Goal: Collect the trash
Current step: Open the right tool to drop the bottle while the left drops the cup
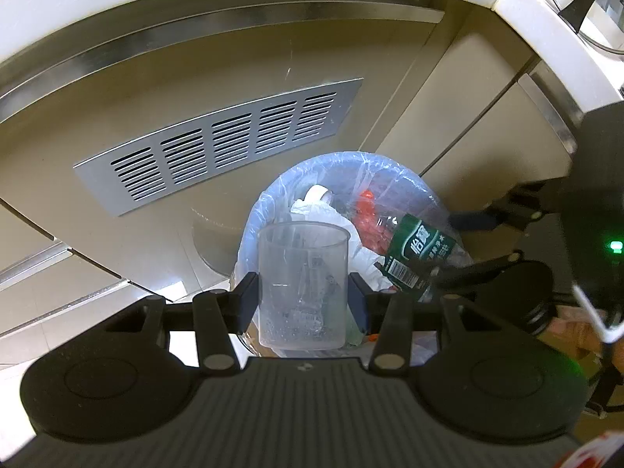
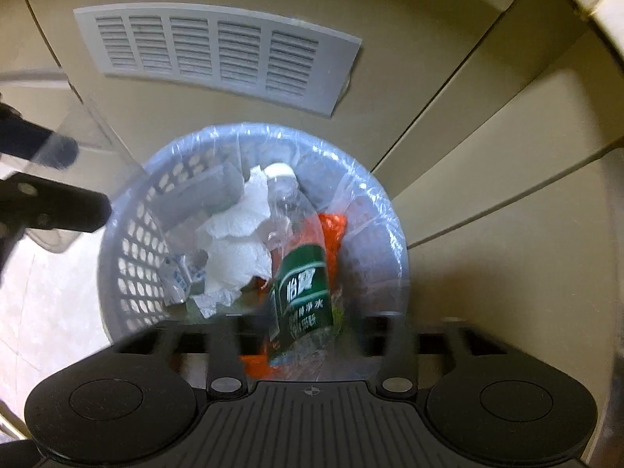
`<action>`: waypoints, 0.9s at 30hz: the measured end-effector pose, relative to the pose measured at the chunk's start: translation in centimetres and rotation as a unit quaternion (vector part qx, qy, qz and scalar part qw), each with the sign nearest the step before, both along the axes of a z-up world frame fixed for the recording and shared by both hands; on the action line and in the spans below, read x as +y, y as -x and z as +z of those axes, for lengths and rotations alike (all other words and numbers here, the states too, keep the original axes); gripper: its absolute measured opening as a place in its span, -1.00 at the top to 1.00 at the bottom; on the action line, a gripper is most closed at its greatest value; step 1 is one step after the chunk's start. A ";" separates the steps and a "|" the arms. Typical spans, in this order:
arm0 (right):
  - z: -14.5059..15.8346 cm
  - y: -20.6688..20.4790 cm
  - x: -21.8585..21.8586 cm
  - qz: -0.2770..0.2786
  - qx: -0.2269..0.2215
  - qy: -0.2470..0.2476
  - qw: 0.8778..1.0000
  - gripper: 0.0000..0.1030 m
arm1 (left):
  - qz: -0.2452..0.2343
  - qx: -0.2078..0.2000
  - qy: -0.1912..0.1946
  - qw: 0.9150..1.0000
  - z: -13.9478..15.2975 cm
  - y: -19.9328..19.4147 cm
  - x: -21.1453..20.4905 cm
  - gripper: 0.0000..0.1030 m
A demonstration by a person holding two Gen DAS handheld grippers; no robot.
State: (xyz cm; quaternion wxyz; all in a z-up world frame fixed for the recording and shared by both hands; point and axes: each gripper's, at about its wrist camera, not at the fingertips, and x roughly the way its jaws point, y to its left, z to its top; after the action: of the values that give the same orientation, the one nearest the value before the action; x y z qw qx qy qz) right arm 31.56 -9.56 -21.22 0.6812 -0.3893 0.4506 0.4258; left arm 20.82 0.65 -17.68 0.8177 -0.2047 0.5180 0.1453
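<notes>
Two grippers hang above one lined waste basket, each pointing steeply down.

In the left wrist view, the left gripper [image 1: 303, 299] clamps a clear plastic cup [image 1: 303, 284] between its pads, one pad pressed to each side of the cup wall; the cup stands upright with its mouth toward the basket. Beyond it sits the basket [image 1: 273, 195] with its pale blue bag liner, set on the floor against a beige cabinet front that carries a slotted metal vent grille [image 1: 222, 144]. Inside lie crumpled white paper [image 1: 331, 214] and something orange-red [image 1: 368, 214]. A green-labelled water bottle [image 1: 419, 255] hangs tilted over the basket's right rim, at the tips of the right gripper [image 1: 460, 245], which reaches in from the right; whether those tips touch it cannot be told here.

In the right wrist view, the right gripper [image 2: 304, 331] is blurred, its jaws standing apart and off the bottle [image 2: 300, 269], which lies between them, cap pointing away, over the basket [image 2: 128, 249]. White paper [image 2: 238, 241] and orange wrapping [image 2: 331, 230] lie beside it. At the left edge the left gripper [image 2: 89, 179] shows with the clear cup [image 2: 70, 124].
</notes>
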 end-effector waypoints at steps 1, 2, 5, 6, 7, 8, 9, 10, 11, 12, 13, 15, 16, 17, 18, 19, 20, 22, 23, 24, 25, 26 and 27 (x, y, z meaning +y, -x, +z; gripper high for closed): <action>0.3 0.1 0.0 0.001 -0.001 -0.006 1.000 -0.18 | 0.000 -0.001 -0.001 1.000 0.0 0.0 0.0 0.14; 0.6 0.2 -0.1 0.001 0.000 -0.009 1.000 -0.18 | 0.000 -0.001 -0.001 1.000 0.0 -0.1 0.1 0.14; 1.7 0.6 -0.3 0.002 0.003 -0.022 1.000 -0.18 | 0.000 -0.001 0.000 1.000 -0.2 0.0 0.2 0.14; 2.1 0.8 -0.5 0.003 0.003 -0.026 1.000 -0.18 | 0.000 -0.002 0.000 1.000 -0.2 0.0 0.2 0.14; 2.6 1.0 -0.7 0.006 0.002 -0.030 1.000 -0.18 | 0.000 -0.002 0.001 1.000 -0.2 0.0 0.2 0.14; 2.9 1.3 -0.9 0.008 0.001 -0.033 0.999 -0.18 | 0.000 -0.001 0.002 1.000 -0.3 0.0 0.2 0.14; 3.4 1.5 -1.1 0.009 0.000 -0.039 0.999 -0.18 | -0.001 -0.002 0.002 1.000 -0.4 -0.1 0.2 0.14; 3.7 1.6 -1.3 0.011 -0.001 -0.042 0.999 -0.18 | -0.002 -0.002 0.003 1.000 -0.5 -0.1 0.2 0.14; 4.1 1.9 -1.6 0.013 -0.003 -0.044 0.999 -0.18 | -0.003 -0.003 0.005 1.000 -0.6 -0.2 0.2 0.14; 4.4 2.1 -1.8 0.016 -0.005 -0.046 0.999 -0.18 | -0.005 -0.004 0.007 1.000 -0.7 -0.4 0.1 0.13; 4.5 2.2 -2.0 0.019 -0.005 -0.049 0.999 -0.18 | -0.007 -0.004 0.009 1.000 -0.8 -0.5 0.1 0.13; 4.8 2.5 -2.4 0.024 -0.007 -0.051 0.998 -0.18 | -0.012 -0.003 0.011 1.000 -1.2 -0.9 -0.1 0.13; 4.9 2.6 -2.5 0.025 -0.008 -0.051 0.998 -0.18 | -0.015 -0.003 0.012 1.000 -1.3 -1.0 -0.2 0.13; 4.9 2.6 -2.6 0.025 -0.007 -0.051 0.998 -0.18 | -0.017 -0.004 0.013 1.000 -1.5 -1.2 -0.3 0.13; 4.9 2.5 -2.7 0.024 -0.006 -0.052 0.998 -0.18 | -0.019 -0.004 0.014 1.000 -1.6 -1.3 -0.4 0.13; 4.8 2.5 -2.7 0.023 -0.004 -0.052 0.998 -0.18 | -0.021 -0.004 0.015 1.000 -1.7 -1.5 -0.4 0.13; 4.8 2.5 -2.8 0.022 -0.003 -0.052 0.998 -0.18 | -0.024 -0.003 0.016 1.000 -1.8 -1.7 -0.5 0.13; 4.8 2.4 -2.9 0.020 -0.002 -0.053 0.998 -0.18 | -0.027 -0.003 0.016 1.000 -2.0 -2.0 -0.7 0.13; 4.8 2.4 -3.0 0.018 0.000 -0.055 0.998 -0.18 | -0.027 -0.003 0.016 1.000 -2.1 -2.2 -0.8 0.13; 4.8 2.3 -3.0 0.016 0.001 -0.055 0.998 -0.18 | -0.028 -0.003 0.018 0.999 -2.2 -2.3 -0.8 0.13; 4.7 2.2 -3.1 0.015 0.002 -0.055 0.998 -0.18 | -0.029 -0.003 0.020 0.999 -2.3 -2.4 -0.9 0.12; 4.6 2.0 -3.1 0.014 0.002 -0.056 0.998 -0.18 | -0.029 -0.002 0.021 0.999 -2.4 -2.5 -0.9 0.11; 4.6 1.9 -3.2 0.012 0.003 -0.057 0.998 -0.18 | -0.029 -0.001 0.019 0.999 -2.5 -2.6 -1.0 -0.08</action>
State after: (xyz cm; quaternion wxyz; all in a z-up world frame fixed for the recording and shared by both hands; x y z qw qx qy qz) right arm 29.64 -12.72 -16.63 0.6959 -0.3540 0.4232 0.4597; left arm 23.40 -0.31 -20.15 0.8179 -0.2054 0.5258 0.1114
